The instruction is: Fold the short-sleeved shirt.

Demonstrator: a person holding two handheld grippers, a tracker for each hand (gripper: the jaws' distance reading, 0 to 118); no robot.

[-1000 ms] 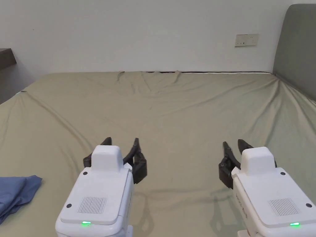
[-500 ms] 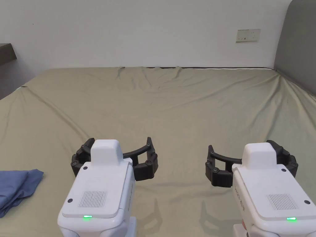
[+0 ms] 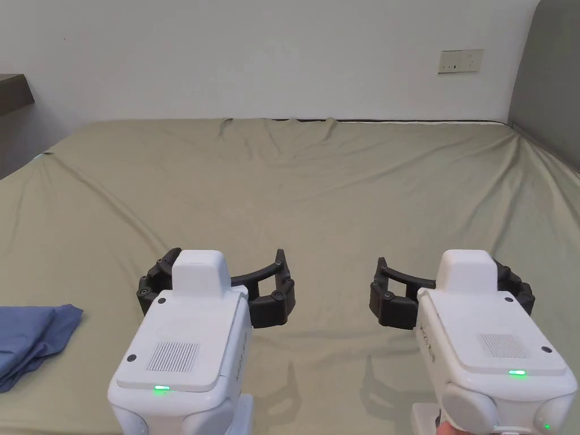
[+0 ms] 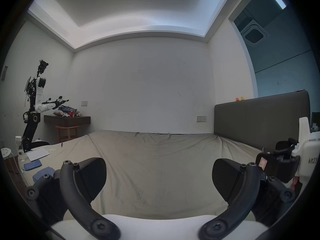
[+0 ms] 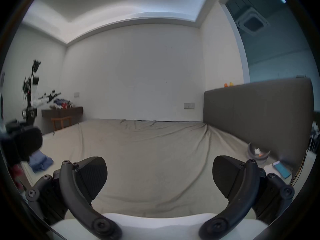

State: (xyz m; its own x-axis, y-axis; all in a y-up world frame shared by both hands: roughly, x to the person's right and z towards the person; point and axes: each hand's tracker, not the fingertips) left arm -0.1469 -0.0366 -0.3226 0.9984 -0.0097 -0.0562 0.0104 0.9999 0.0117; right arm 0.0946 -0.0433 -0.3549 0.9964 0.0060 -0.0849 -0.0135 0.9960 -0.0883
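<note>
Both the left claw (image 3: 216,281) and the right claw (image 3: 451,286) hang spread wide and empty above the bed's (image 3: 317,187) near edge. The blue short-sleeved shirt (image 3: 31,342) lies bunched at the bed's left edge, well apart from both, and no writing shows on it.

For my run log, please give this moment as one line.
left claw: open, empty | right claw: open, empty | blue shirt: bunched, untouched, on bed, left of both claws

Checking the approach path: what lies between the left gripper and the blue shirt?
Just bare bed sheet, seen in the head view; the left gripper, jaws open, hangs right of the blue shirt.
</note>
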